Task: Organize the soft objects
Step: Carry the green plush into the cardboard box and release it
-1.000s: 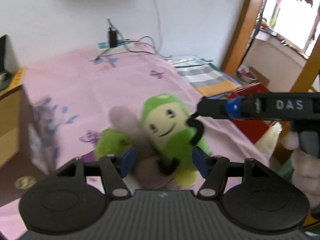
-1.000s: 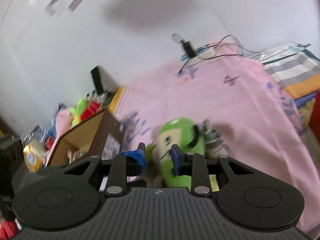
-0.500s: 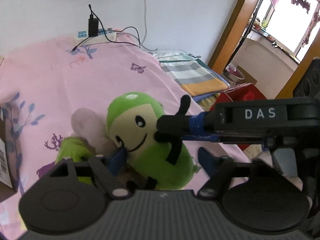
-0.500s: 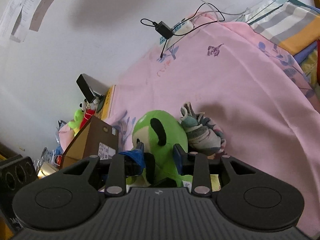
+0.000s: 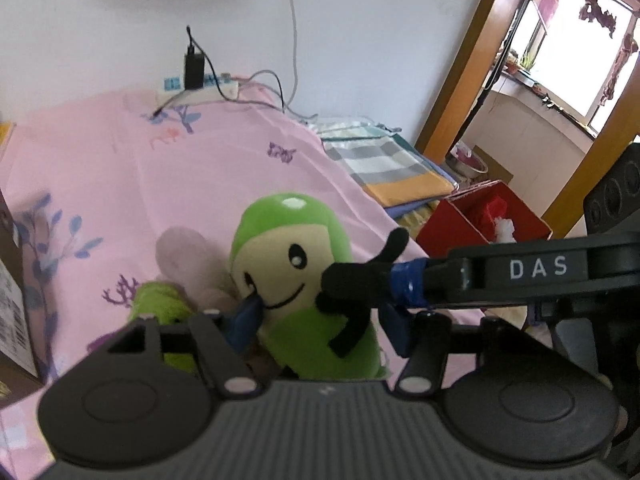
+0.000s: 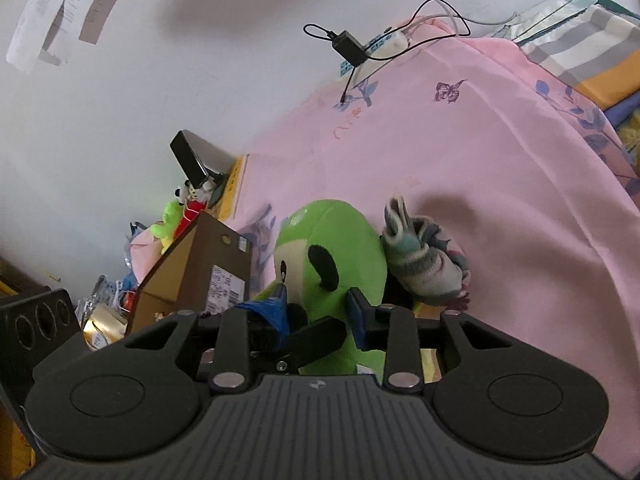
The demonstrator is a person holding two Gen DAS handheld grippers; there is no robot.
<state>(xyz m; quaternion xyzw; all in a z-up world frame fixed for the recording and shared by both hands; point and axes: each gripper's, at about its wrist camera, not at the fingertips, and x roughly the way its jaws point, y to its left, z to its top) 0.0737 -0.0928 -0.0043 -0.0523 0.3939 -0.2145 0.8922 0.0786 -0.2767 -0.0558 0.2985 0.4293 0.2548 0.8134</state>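
Green plush doll (image 5: pixel 304 280) with cream smiling face, black arms, upright on pink sheet, grey striped sock (image 6: pixel 424 264) touching it

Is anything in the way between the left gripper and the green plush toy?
Yes. The right gripper reaches in from the right across the green plush toy, holding its black arm in front of the closing left gripper, whose fingers already flank the toy.

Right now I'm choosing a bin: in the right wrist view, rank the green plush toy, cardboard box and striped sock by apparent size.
1. green plush toy, though nearest the camera
2. cardboard box, similar, so unsure
3. striped sock
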